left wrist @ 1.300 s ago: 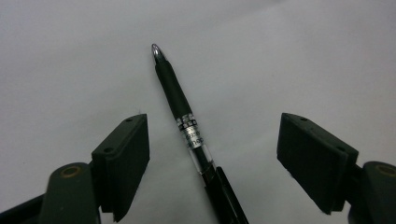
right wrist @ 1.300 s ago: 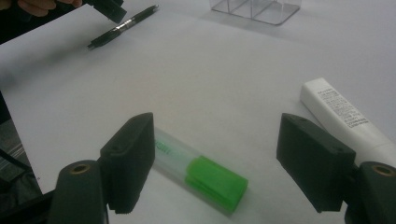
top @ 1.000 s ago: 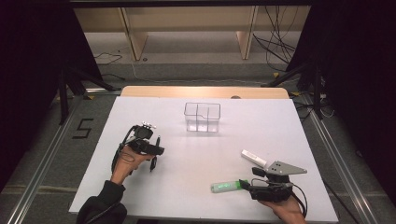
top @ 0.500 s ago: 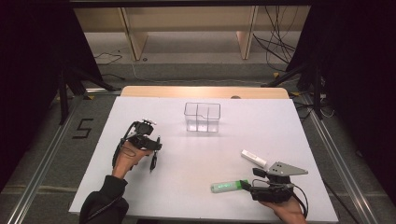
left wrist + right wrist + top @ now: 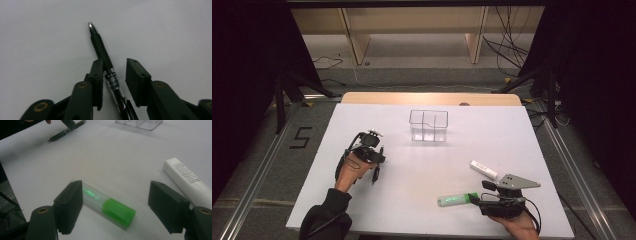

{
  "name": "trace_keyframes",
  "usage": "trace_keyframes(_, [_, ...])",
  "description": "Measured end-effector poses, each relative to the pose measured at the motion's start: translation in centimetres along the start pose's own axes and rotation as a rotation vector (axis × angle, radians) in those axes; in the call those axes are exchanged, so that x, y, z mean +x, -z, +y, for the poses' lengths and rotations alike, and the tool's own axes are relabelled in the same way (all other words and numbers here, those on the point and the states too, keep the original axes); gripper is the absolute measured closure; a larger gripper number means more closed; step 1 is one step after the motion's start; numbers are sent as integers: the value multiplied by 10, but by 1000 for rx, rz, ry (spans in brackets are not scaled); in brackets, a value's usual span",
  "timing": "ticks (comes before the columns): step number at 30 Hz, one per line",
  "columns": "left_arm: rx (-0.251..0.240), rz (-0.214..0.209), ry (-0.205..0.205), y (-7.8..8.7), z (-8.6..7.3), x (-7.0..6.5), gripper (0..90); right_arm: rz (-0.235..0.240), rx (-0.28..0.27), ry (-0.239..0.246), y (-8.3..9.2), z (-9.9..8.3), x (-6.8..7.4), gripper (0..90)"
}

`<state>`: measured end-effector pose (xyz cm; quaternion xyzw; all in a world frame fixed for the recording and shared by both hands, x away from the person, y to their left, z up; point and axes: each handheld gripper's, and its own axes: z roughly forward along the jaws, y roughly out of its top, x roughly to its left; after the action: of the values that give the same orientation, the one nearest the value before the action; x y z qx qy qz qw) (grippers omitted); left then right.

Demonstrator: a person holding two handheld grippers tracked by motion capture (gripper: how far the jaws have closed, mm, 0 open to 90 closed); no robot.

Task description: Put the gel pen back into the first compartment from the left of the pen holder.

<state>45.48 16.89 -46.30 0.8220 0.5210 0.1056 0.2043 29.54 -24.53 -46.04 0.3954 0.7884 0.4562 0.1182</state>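
A slim black pen [image 5: 107, 70] lies flat on the white table [image 5: 412, 200], between the jaws of the left gripper [image 5: 113, 75]. The jaws have just been closing; one pad touches the barrel, the other stands just off it. The pen looks light, stiff and smooth, likely to roll; mid-barrel seems the best hold. Well apart, the right gripper [image 5: 115, 206] stands wide open around a green highlighter [image 5: 110, 208].

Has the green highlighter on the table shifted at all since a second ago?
No. The green highlighter lies where it did, just as far from the white tube beside it and the clear organizer beyond.
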Motion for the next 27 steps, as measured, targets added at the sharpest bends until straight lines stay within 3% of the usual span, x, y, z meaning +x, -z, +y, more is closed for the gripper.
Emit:
trace_keyframes(6, [12,42,-9,-4,-4,2,724,-5,3,3,0,0,0,292])
trace_keyframes(14, [11,47,-19,-5,-4,-2,776,-6,6,2,-1,0,1,293])
trace_keyframes(27, [26,29,-26,-4,-3,1,787,-5,2,1,0,0,0,295])
